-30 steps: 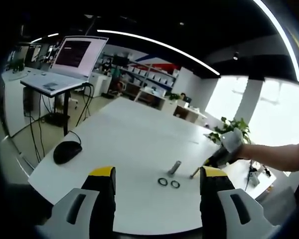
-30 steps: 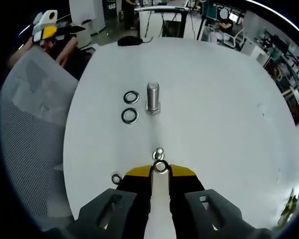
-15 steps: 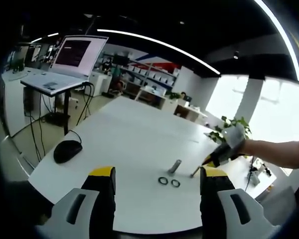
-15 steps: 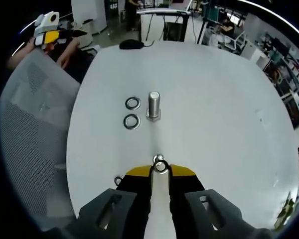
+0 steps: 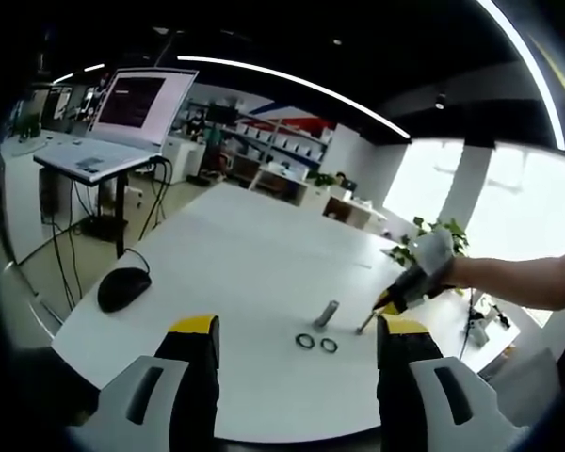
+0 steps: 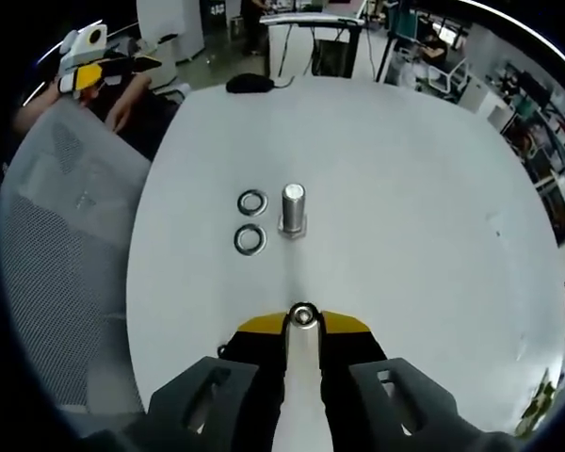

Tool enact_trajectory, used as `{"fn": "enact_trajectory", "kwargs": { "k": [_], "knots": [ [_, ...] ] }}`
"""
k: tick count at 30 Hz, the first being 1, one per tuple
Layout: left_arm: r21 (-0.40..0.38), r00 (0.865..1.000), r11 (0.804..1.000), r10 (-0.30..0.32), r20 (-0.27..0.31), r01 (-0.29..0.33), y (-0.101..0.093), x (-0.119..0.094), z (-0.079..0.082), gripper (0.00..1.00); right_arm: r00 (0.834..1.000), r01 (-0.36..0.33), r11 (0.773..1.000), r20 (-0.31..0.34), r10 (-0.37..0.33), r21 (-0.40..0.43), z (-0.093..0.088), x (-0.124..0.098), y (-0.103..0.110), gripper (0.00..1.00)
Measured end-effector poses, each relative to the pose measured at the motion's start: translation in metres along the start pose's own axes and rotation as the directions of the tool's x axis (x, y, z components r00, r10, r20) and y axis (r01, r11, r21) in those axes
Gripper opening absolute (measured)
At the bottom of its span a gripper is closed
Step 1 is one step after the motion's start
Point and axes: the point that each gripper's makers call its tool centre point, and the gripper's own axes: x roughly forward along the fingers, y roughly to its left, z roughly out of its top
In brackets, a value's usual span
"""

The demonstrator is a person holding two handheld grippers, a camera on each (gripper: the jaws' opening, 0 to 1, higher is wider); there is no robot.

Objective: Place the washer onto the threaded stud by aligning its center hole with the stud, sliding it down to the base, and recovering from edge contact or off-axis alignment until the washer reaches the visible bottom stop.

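Washer (image 6: 303, 316) pinched at the tips of the right gripper (image 6: 303, 322), hole showing just above the yellow pads, held above the table (image 6: 405, 188) and short of the stud (image 6: 293, 209). Stud upright on its hex base, roughly straight ahead along the jaws, slightly left of their centre line. Two spare washers (image 6: 250, 220) flat on the table just left of the stud, one beyond the other, apart from it and from each other.

Step in hand, by judgement: carrying the gripped washer over to the stud. To do well: bring the hole directly above the stud's top, level the washer so its plane sits square to the stud axis, then lower; on any snag at the top edge or threads, lift slightly, recentre, and go down again instead of pushing. Release only once flat on the hex base. Worth keeping the tips clear of the spare washers on the way in.

Left gripper (image 5: 297, 334) spread wide, holding nothing, well back from the work; stud (image 5: 327, 314) and spares (image 5: 316, 343) seen between its jaws, far off. Right gripper (image 5: 369, 322) coming into that view from the right, tip near the stud. Mouse (image 5: 123, 288) on the table's left edge.
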Motion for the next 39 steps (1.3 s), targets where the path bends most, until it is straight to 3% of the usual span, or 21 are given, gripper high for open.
{"fn": "enact_trajectory", "kwargs": {
  "k": [10, 26, 39],
  "knots": [
    [-0.008, 1.000, 1.000, -0.010, -0.013, 0.010, -0.002, 0.001, -0.002, 0.66, 1.000, 0.002, 1.000, -0.031, -0.001, 0.027, -0.006, 0.001, 0.000, 0.13],
    [-0.024, 1.000, 1.000, -0.018, -0.016, 0.018, -0.004, 0.002, -0.003, 0.66, 0.995, -0.011, 0.998, -0.096, 0.017, 0.055, -0.015, 0.024, 0.001, 0.13],
    [-0.028, 1.000, 1.000, -0.015, -0.012, 0.014, -0.003, 0.001, -0.003, 0.66, 0.994, -0.021, 0.996, -0.107, 0.029, 0.084, -0.020, 0.039, 0.004, 0.13]
  ]
}}
